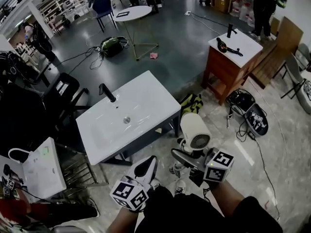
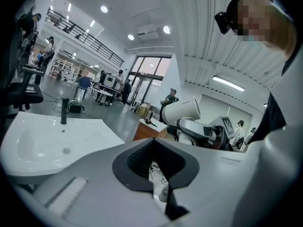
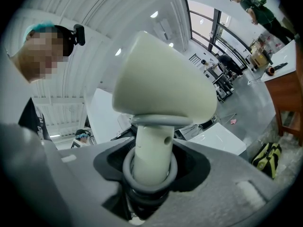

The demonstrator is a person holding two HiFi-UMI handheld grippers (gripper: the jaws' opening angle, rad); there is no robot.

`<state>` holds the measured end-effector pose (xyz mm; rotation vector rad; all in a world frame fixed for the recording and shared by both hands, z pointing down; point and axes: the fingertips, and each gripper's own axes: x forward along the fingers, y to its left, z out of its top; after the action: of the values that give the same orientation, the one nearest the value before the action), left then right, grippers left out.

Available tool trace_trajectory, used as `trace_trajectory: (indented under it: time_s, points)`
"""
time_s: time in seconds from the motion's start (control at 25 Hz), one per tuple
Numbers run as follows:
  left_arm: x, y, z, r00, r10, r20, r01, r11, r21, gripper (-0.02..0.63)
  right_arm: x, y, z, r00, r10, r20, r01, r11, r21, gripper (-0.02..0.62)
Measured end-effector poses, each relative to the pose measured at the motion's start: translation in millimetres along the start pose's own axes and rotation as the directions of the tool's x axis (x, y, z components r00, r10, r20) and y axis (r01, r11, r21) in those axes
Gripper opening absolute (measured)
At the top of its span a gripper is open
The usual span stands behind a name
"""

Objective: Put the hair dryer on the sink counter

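Note:
The cream hair dryer point(image 1: 194, 132) hangs in the air just right of the white sink counter point(image 1: 146, 98). My right gripper point(image 1: 187, 159) is shut on its handle, and its barrel points away. In the right gripper view the handle point(image 3: 151, 150) stands upright between the jaws of the right gripper point(image 3: 150, 171). My left gripper point(image 1: 146, 169) is below the counter's near corner, with jaws together and nothing in them. From the left gripper point(image 2: 156, 162) I see the basin point(image 2: 47, 141), the black faucet point(image 2: 64, 111) and the held hair dryer point(image 2: 182, 111).
A wooden vanity point(image 1: 226, 67) with a white top stands at the back right, with a black dryer point(image 1: 222, 45) on it. Bags point(image 1: 192, 103) and cables lie on the floor beside the counter. A white box point(image 1: 43, 169) sits at the left. People stand farther back.

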<state>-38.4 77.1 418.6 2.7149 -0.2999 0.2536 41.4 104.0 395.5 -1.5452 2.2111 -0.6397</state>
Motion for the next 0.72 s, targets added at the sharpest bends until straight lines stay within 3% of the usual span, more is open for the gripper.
trace_trajectory:
  time_s: [0.72]
  points:
    - [42,57,27,0.999,-0.039,0.003,0.039,0.999,-0.029,0.003,45,-43,25,0.998,-0.058,0.008,0.058,0.998,0.002,0.215]
